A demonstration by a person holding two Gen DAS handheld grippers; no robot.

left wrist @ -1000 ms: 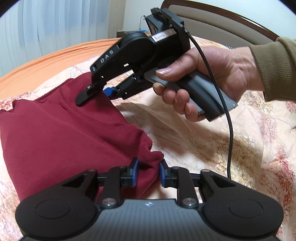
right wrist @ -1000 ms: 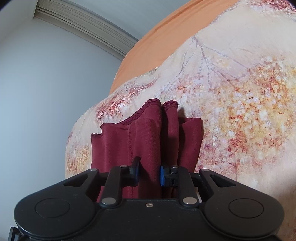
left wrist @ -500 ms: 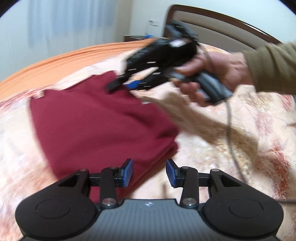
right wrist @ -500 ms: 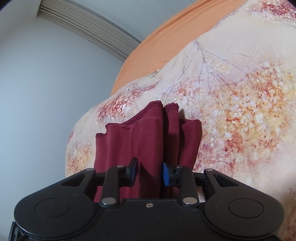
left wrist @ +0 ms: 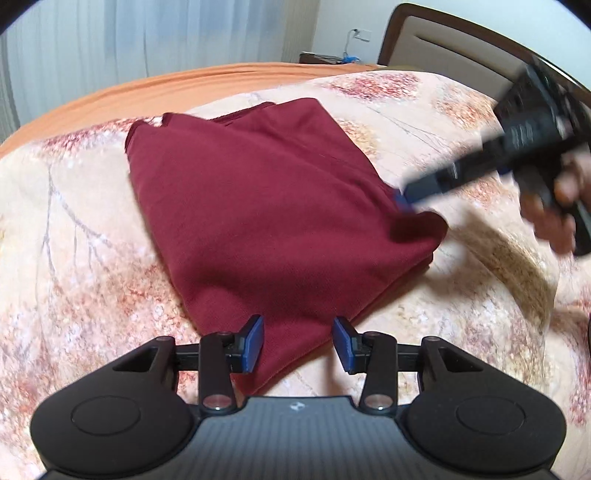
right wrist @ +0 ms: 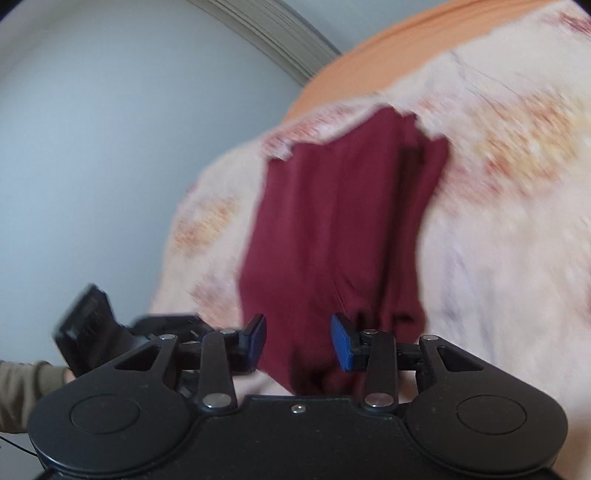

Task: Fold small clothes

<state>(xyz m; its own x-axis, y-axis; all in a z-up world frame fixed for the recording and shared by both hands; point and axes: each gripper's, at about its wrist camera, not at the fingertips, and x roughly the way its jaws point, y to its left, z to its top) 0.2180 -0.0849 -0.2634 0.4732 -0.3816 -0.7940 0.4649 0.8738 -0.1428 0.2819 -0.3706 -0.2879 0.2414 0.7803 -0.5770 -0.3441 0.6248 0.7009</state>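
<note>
A dark red garment [left wrist: 266,218] lies folded on the floral bedspread [left wrist: 74,258]. My left gripper [left wrist: 298,345] is open, its blue pads either side of the garment's near corner. My right gripper [right wrist: 298,341] is open just above the garment's [right wrist: 340,236] near edge. In the left wrist view the right gripper [left wrist: 400,197] is blurred at the garment's right corner, held by a hand [left wrist: 554,206]. The left gripper's body [right wrist: 96,325] shows at the lower left of the right wrist view.
An orange sheet [left wrist: 184,81] covers the far side of the bed. A brown headboard [left wrist: 443,33] stands at the back right, with a nightstand [left wrist: 325,57] beside it. Curtains [left wrist: 110,48] hang at the back left.
Both grippers opened and let go of the garment, which now lies flat and folded. Both have pulled back from it; the right one moved away to the right.
</note>
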